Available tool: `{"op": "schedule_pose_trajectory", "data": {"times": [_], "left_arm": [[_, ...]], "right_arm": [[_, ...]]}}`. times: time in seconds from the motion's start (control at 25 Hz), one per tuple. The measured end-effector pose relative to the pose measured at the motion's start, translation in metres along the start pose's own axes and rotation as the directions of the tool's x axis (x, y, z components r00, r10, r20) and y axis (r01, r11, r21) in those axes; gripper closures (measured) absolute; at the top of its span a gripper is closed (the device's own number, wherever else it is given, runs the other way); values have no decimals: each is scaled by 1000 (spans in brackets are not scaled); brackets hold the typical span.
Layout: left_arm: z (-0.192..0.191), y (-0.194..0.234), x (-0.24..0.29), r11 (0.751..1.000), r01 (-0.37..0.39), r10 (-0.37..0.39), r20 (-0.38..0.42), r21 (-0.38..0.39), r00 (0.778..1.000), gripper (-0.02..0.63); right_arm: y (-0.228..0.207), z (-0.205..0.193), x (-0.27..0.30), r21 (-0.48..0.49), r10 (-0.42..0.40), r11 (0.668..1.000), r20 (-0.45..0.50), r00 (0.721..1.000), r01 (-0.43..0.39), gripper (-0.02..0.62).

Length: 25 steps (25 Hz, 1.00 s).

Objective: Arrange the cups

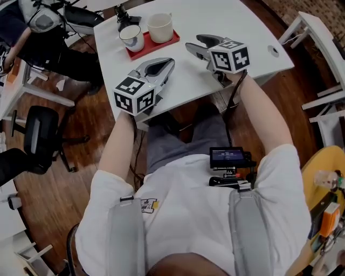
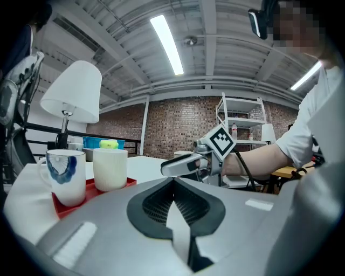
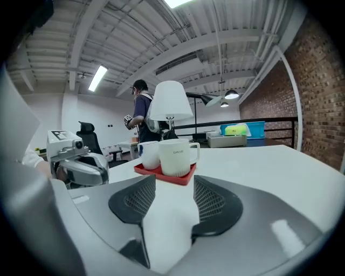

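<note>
A red tray [image 1: 153,46] sits at the far side of the white table [image 1: 253,32]. Two cups stand upright on it: a white cup with a blue pattern [image 1: 131,38] on the left and a plain cream cup [image 1: 160,27] on the right. My left gripper [image 1: 164,63] rests shut and empty near the table's front edge, short of the tray. My right gripper [image 1: 198,43] hovers to the right of the tray, its jaws apart with nothing between them. The left gripper view shows the blue-patterned cup [image 2: 66,175] and the cream cup [image 2: 110,168] ahead on the left. The right gripper view has the cream cup [image 3: 177,156] straight ahead.
A white table lamp [image 1: 125,16] stands just behind the tray. A small round fitting [image 1: 274,51] sits in the table's right corner. A black office chair [image 1: 38,137] is on the floor at the left, white furniture frames [image 1: 323,32] at the right. A person [image 3: 141,113] stands far off.
</note>
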State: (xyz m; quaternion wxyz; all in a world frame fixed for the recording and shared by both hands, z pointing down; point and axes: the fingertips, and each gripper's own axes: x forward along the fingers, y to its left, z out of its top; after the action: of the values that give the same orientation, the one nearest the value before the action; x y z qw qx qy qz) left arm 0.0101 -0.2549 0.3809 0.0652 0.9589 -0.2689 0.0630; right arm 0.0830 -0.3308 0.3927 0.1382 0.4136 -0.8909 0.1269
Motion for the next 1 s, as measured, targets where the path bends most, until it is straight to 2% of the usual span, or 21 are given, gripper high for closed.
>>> {"op": "schedule_pose_trajectory", "data": {"times": [0.24, 0.28, 0.52, 0.72, 0.8, 1.0], "left_arm": [[-3, -17, -12, 1000, -1, 1, 2, 8, 1000, 606], [-5, -17, -11, 1000, 0, 0, -4, 4, 1000, 606], [-2, 0, 1, 1000, -5, 5, -20, -1, 1000, 606], [5, 18, 12, 1000, -27, 27, -15, -3, 1000, 606], [6, 16, 11, 1000, -31, 31, -12, -2, 999, 606], [7, 11, 13, 1000, -28, 27, -7, -13, 1000, 606]], "right_arm": [[22, -27, -50, 0, -76, 997, 35, 996, 76, 579], [25, -32, -52, -1, -80, 997, 31, 996, 80, 589], [25, -35, -44, -115, -115, 986, 46, 992, 119, 594], [21, -27, -32, -197, -92, 975, 64, 994, 103, 594], [23, -31, -33, -232, -109, 965, 51, 993, 118, 595], [20, -30, -41, -223, -139, 963, 66, 988, 151, 595]]}}
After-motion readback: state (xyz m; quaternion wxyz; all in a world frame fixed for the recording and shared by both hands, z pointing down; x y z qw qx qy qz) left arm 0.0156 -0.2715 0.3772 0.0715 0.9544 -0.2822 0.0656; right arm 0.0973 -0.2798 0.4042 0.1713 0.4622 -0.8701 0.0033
